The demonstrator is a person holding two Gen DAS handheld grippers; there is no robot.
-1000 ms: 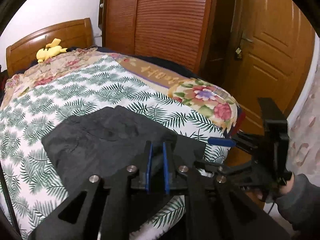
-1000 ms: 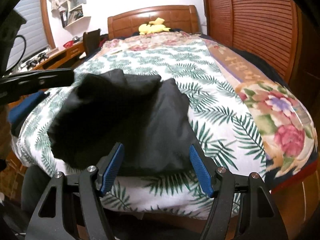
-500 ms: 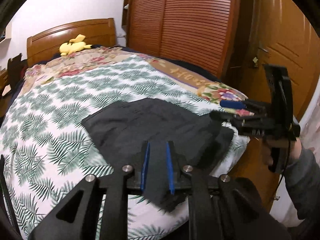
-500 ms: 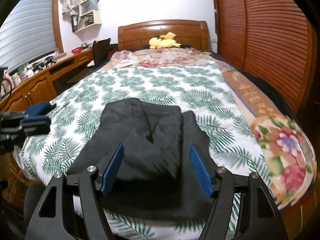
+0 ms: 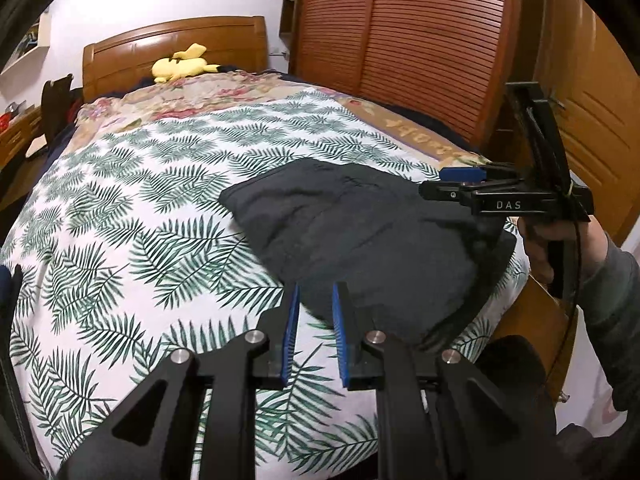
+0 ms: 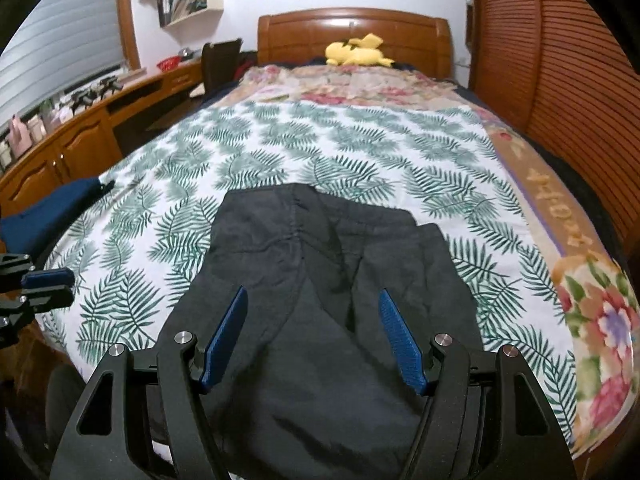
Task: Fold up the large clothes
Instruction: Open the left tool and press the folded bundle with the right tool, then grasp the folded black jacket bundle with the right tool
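A black garment [image 5: 356, 232] lies folded near the foot of the bed on a palm-leaf sheet [image 5: 132, 216]; it also shows in the right wrist view [image 6: 320, 300]. My left gripper [image 5: 316, 320] hovers at the garment's near left edge, its blue pads a narrow gap apart with nothing between them. My right gripper [image 6: 314, 328] is wide open just above the garment's near part and holds nothing. The right gripper also shows side-on in the left wrist view [image 5: 480, 188], and the left gripper at the left edge of the right wrist view [image 6: 44, 284].
A yellow plush toy [image 6: 358, 54] lies by the wooden headboard [image 6: 352, 30]. A louvred wardrobe [image 5: 404, 48] stands along the bed's right side. A wooden desk [image 6: 80, 128] runs along the left. A dark blue cloth [image 6: 48, 208] lies at the bed's left edge.
My left gripper has let go of the garment, opened slightly and drawn back to the left. The garment has dropped flat onto the bed. My right gripper stays open above it.
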